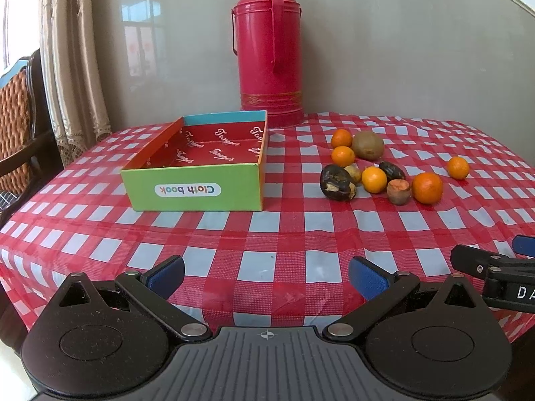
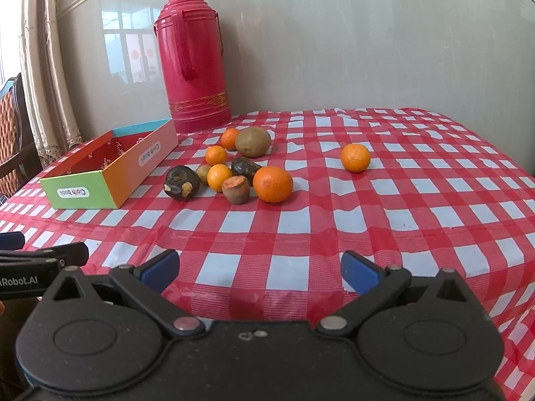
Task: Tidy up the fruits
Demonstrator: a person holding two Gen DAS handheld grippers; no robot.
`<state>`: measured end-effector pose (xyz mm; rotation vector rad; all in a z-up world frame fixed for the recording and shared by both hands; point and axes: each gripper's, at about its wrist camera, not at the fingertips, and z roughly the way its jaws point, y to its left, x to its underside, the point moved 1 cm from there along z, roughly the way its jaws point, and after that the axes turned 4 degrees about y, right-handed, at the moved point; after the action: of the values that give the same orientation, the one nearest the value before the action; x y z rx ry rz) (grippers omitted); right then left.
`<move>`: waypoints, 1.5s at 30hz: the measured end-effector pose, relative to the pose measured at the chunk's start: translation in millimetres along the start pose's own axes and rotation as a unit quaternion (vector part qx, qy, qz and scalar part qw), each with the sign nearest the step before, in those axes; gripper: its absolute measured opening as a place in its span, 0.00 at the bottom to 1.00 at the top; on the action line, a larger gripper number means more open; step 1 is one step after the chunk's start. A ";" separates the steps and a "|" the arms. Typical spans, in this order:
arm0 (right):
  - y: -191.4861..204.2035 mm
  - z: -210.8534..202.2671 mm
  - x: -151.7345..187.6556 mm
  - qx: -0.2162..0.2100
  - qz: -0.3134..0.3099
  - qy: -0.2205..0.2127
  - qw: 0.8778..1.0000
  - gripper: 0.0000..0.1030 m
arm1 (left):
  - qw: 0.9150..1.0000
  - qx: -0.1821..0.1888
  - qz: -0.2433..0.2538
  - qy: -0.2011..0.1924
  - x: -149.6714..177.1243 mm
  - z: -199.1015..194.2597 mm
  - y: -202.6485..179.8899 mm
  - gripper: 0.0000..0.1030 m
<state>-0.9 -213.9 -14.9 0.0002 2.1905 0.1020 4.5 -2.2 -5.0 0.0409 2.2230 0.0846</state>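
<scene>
Both my left gripper and right gripper hang spread wide, empty. Fruits cluster right of the box; the big orange looks firm, round, roll-prone, so I'd pinch across its middle.

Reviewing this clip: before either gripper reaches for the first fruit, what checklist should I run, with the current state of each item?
1. Left gripper open, holding nothing: ok.
2. Right gripper open, holding nothing: ok.
3. Box open on top, no fruit inside: ok.
4. Fruit reachable: the lone orange sits apart from the rest: ok. The cluster around the kiwi is tightly packed, fingers may bump neighbours: not ok.
5. Red thermos stands behind the box and fruit, outside the direct path: ok.
6. Whether the dark, damaged fruit belongs in the box: cannot tell.
</scene>
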 end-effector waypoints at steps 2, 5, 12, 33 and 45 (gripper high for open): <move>-0.3 0.2 0.0 0.000 0.000 0.000 1.000 0.95 | 1.000 0.000 0.000 0.000 0.0 0.0 0.1 1.00; -0.1 0.4 0.0 0.000 0.001 0.000 1.000 0.95 | 1.000 0.000 0.000 0.000 0.2 0.0 0.0 1.00; -0.2 1.1 -0.4 0.000 -0.001 0.001 1.000 0.95 | 1.000 0.000 -0.004 -0.001 -0.8 -0.2 -0.4 1.00; 0.2 1.2 -0.3 0.000 -0.001 0.001 1.000 0.95 | 1.000 -0.002 -0.006 0.000 -0.4 0.9 -1.1 1.00; 0.2 1.4 0.2 -0.001 0.000 0.000 1.000 0.95 | 1.000 -0.002 -0.007 -0.002 -0.1 0.5 -0.8 1.00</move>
<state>0.1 -213.5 -15.9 -0.0013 2.1909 0.1033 4.9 -3.0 -5.3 0.0226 2.2193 0.0814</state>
